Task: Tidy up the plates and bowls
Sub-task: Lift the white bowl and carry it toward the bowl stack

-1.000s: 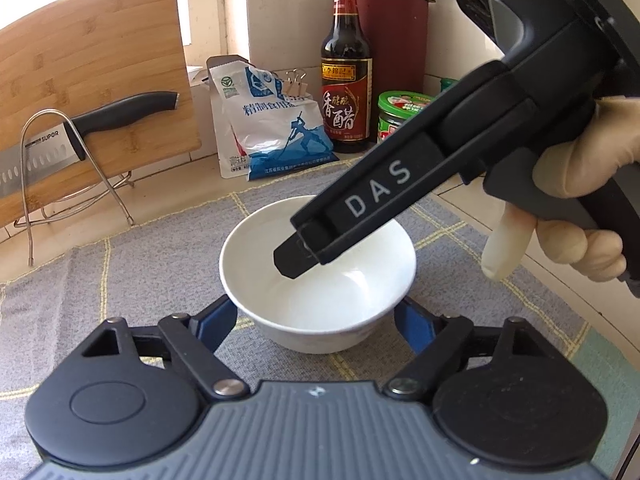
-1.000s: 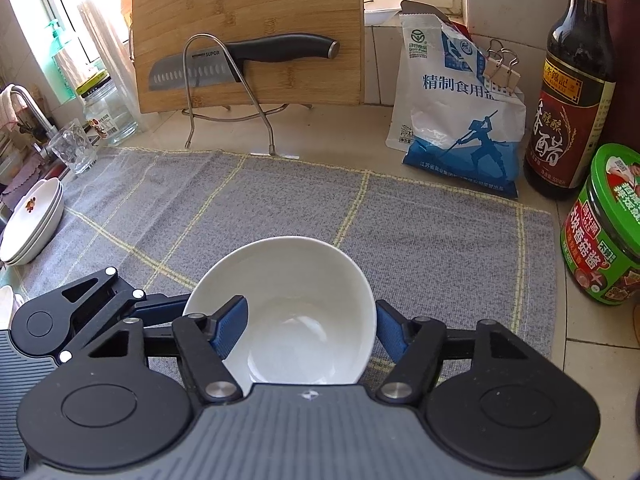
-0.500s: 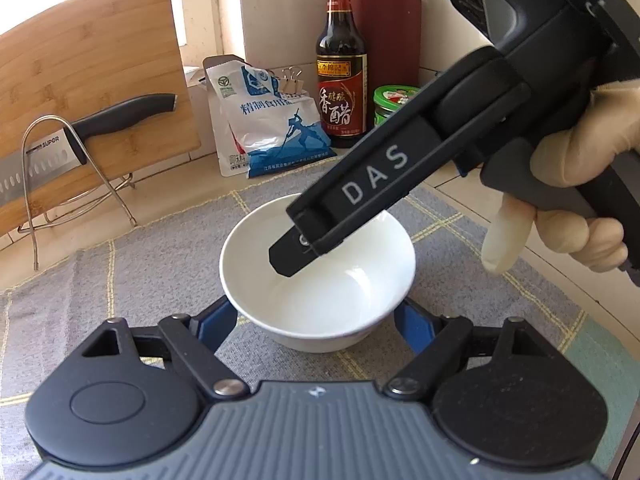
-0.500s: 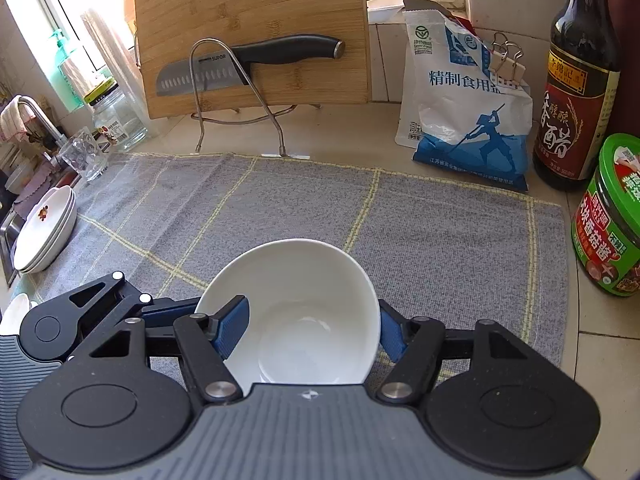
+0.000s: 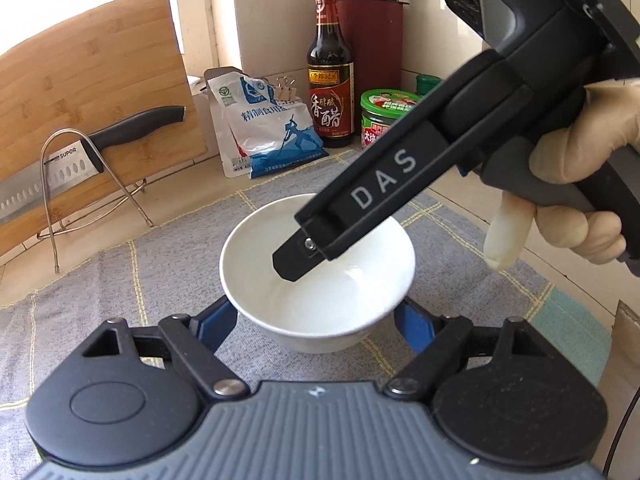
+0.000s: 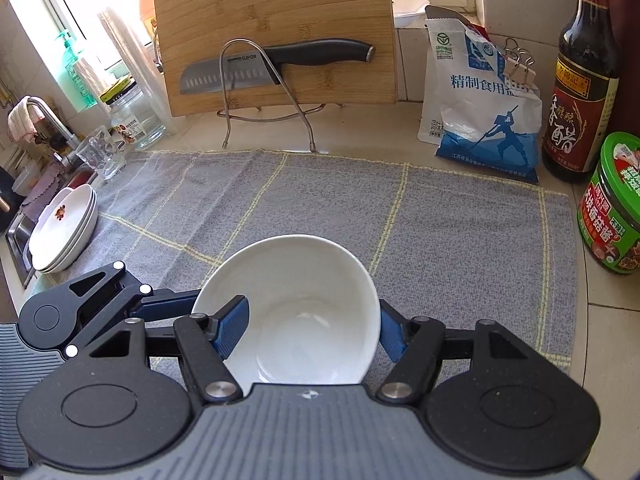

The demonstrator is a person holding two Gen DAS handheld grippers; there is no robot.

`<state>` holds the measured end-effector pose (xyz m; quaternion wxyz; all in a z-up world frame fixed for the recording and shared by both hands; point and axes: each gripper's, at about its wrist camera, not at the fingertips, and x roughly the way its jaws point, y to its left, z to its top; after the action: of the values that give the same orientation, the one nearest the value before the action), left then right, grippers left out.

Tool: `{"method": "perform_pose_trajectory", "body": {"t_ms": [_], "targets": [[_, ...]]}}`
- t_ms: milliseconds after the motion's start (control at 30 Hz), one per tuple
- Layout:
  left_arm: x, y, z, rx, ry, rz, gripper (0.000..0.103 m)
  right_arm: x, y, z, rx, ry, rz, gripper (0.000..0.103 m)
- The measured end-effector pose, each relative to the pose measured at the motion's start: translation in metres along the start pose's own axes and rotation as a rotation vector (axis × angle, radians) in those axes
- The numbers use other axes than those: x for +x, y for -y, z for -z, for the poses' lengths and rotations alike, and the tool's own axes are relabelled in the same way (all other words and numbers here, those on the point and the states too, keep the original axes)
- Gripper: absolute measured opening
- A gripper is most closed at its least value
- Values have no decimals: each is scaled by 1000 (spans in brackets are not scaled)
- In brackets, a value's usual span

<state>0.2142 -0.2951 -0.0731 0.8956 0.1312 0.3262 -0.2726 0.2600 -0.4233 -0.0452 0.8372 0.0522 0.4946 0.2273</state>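
Note:
A white bowl (image 5: 320, 280) (image 6: 296, 312) stands on the grey checked mat (image 6: 460, 232). My left gripper (image 5: 316, 320) is open, its blue pads at either side of the bowl. My right gripper (image 6: 308, 328) comes in from the right; one finger (image 5: 304, 248) reaches inside the bowl, the other pad (image 6: 390, 334) is outside the rim. Whether the right jaws press the rim I cannot tell. A stack of white plates (image 6: 64, 228) sits at the mat's far left by the sink.
A bamboo cutting board (image 6: 276, 36) and a knife (image 6: 272, 68) on a wire stand are at the back. A salt bag (image 6: 480, 108), vinegar bottle (image 6: 584, 92) and green tub (image 6: 616, 204) stand at the right. A glass jar (image 6: 132, 116) and glass tumbler (image 6: 100, 152) stand at the left.
Both views have shifted slightly; the bowl stays on the mat between both grippers. The right finger stays inside the bowl.

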Motion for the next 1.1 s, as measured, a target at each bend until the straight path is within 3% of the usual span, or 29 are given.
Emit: {"method": "perform_pose_trajectory", "body": {"t_ms": [600,1100], "targets": [[-81,-32,31,30,20,16,85,-17,-87,13,23,18,1,73],[-149,-76,72,22,35,-3,85,-5,-174,24,-9,18,-10,73]]}}
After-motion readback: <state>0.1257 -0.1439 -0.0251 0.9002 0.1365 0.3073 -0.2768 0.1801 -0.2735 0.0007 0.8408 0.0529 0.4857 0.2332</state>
